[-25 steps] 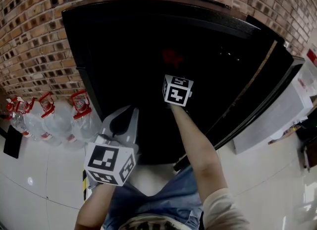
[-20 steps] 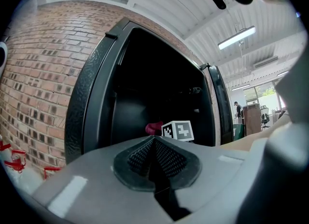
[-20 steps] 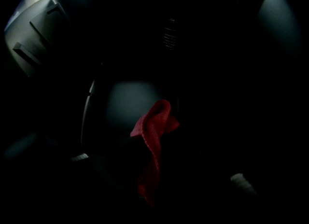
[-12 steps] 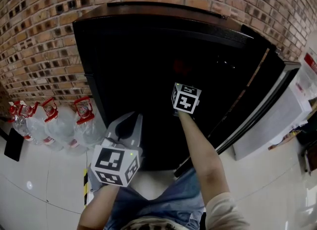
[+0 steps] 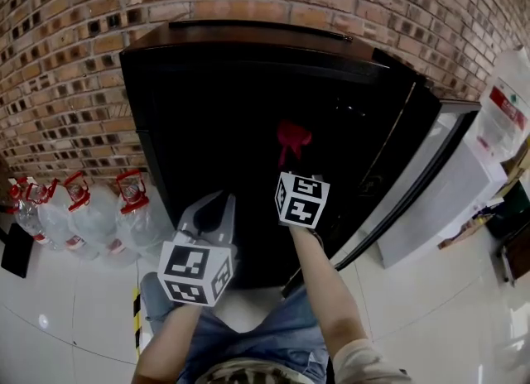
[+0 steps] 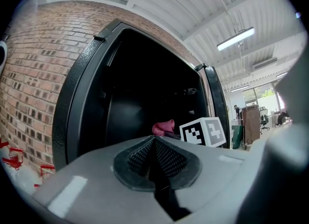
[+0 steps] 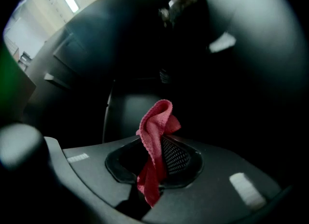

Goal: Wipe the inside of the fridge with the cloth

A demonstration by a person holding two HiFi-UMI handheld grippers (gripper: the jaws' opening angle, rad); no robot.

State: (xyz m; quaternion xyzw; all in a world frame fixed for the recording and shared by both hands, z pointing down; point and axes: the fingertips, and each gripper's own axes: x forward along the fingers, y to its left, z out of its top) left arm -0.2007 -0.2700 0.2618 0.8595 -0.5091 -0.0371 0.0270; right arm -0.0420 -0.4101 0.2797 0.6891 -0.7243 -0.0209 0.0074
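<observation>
The red cloth [image 7: 155, 121] is pinched in my right gripper [image 7: 155, 156], fingers clenched on it, held up inside the open fridge [image 5: 207, 101]. I can't tell whether it touches a wall. My left gripper [image 6: 153, 146] hangs outside, fingers closed on nothing. I'd judge most of the wiping is yet to do.
</observation>
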